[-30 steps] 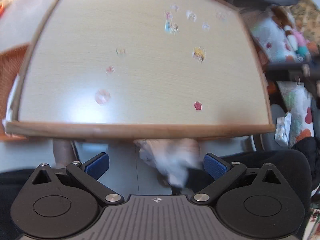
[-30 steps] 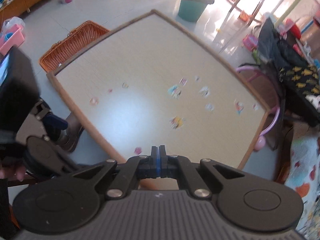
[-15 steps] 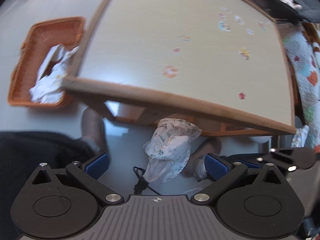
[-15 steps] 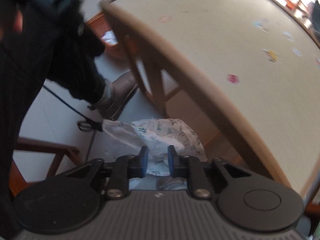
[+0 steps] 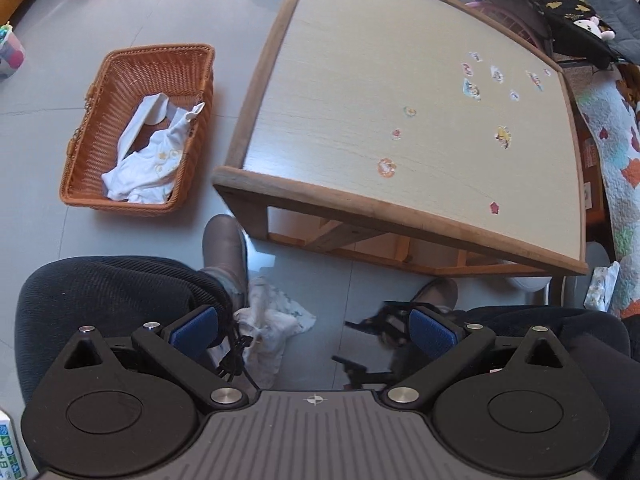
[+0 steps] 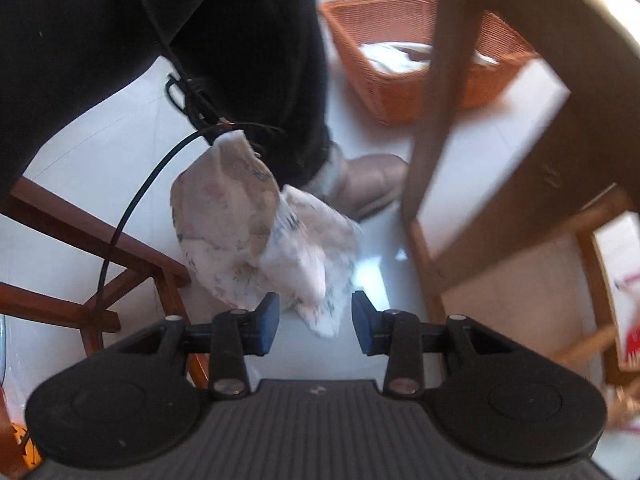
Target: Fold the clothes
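Right tongs (image 6: 314, 322) point down at the floor, jaws partly apart and opening, with the lowest tip of a crumpled floral garment (image 6: 264, 240) between them, untouched. The garment lies on the tiles beside a boot (image 6: 368, 184), its length running away from the tongs. Left tongs (image 5: 314, 330) gape wide, empty, above the bench (image 5: 420, 120) edge.
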A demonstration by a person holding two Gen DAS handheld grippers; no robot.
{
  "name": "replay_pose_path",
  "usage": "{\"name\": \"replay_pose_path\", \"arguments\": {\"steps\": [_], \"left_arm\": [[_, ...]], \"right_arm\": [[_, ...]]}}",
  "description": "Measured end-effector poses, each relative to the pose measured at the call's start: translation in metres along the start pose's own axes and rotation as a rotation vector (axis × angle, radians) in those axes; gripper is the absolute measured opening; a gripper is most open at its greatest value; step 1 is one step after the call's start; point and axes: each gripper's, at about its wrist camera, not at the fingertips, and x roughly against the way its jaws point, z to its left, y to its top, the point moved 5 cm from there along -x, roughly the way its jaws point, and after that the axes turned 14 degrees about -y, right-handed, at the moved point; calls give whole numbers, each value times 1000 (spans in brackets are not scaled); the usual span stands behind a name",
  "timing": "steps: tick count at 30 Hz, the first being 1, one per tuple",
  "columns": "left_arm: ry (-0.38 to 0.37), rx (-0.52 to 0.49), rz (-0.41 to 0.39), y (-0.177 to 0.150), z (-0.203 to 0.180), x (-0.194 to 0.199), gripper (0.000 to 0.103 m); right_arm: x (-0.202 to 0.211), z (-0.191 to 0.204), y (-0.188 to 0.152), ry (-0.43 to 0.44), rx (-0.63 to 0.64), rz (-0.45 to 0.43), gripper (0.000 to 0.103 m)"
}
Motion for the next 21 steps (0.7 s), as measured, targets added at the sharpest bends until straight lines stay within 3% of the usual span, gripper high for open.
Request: {"name": "replay_pose_path", "arguments": {"steps": [6,11,16,21], "left_arm": [[20,6,2,4,8,10,102],[31,2,1,9,12,14,102],[25,-3,6,13,13,18,102],[20,-2,6,14,12,22,102]], "right_arm": [[-28,30,14,32,77,-22,41],[-45,44,30,43,28,-45,44],[-60,59,42,7,81,-80,44],[-81,65,46,-22,101,-60,44]]}}
